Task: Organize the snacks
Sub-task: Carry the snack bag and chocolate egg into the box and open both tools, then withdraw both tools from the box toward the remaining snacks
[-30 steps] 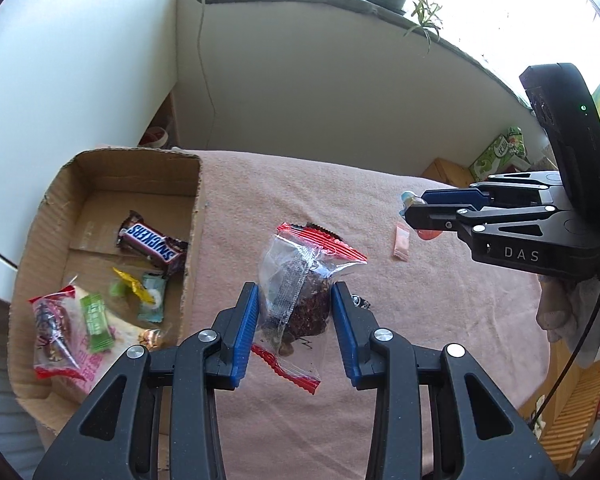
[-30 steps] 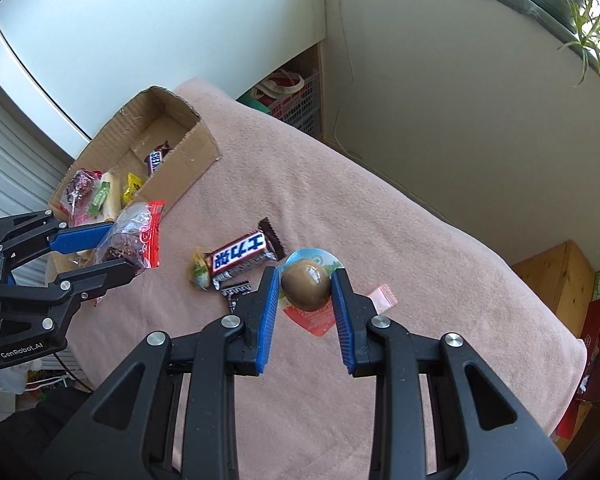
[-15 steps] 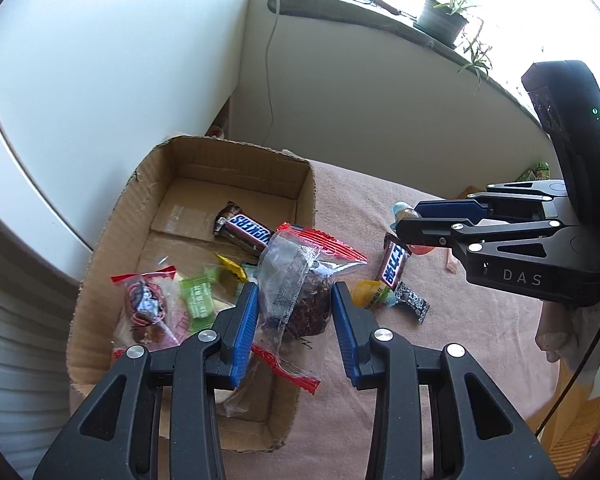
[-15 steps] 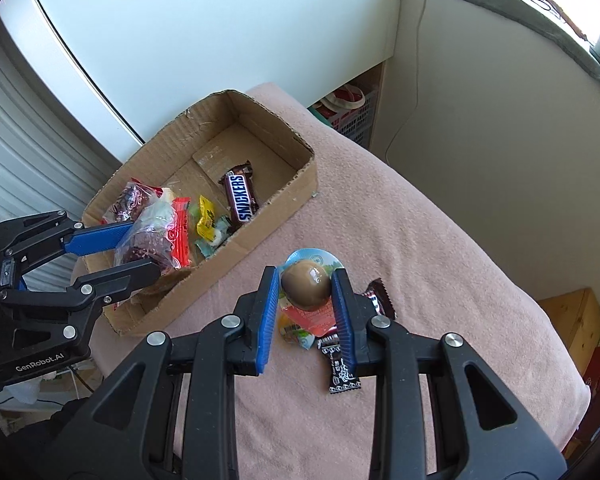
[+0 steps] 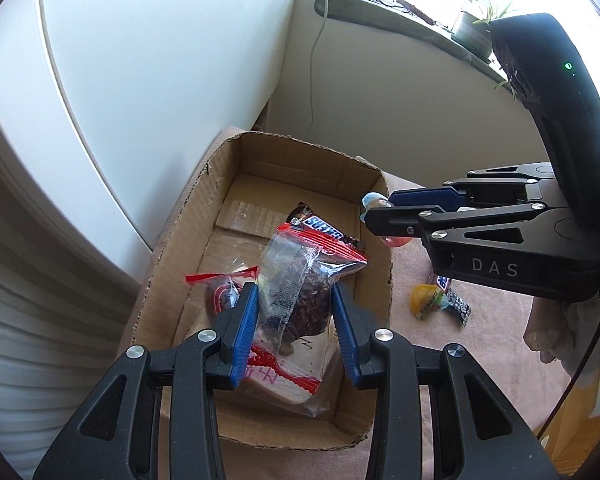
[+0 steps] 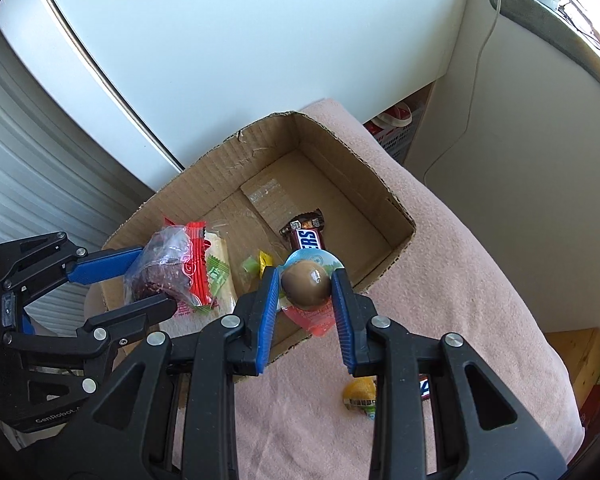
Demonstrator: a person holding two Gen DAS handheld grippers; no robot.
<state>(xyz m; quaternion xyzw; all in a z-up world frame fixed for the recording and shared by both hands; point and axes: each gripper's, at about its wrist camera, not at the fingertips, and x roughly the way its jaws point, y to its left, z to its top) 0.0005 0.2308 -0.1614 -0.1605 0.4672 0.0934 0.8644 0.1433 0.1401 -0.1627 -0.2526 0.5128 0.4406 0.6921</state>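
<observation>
My left gripper [image 5: 294, 320] is clamped on a clear snack bag [image 5: 300, 280] with red seal strips and a dark lumpy snack inside; blue pads press both sides. It hangs over the near half of the cardboard box [image 5: 220, 184]. My right gripper [image 6: 306, 284] is clamped on a brown egg-shaped snack [image 6: 305, 283] in a blister pack with a light-blue top and red bottom. It sits above the box's near wall, over the edge next to the pink blanket [image 6: 480, 280].

In the box: a Snickers bar [image 6: 306, 234] on the floor mid-box, a yellow candy [image 6: 265, 261], a green-wrapped candy [image 6: 217, 276], another red-sealed clear bag [image 5: 220, 292], and a pale flat packet [image 6: 220, 256] beneath them.

Outside the box, on the blanket: a yellow-wrapped snack [image 5: 426, 300] touching a dark barcode wrapper [image 5: 458, 306], plus a blue-and-white bar mostly hidden behind my right gripper.

Box stands at the blanket's edge beside a white cabinet [image 6: 220, 60].
</observation>
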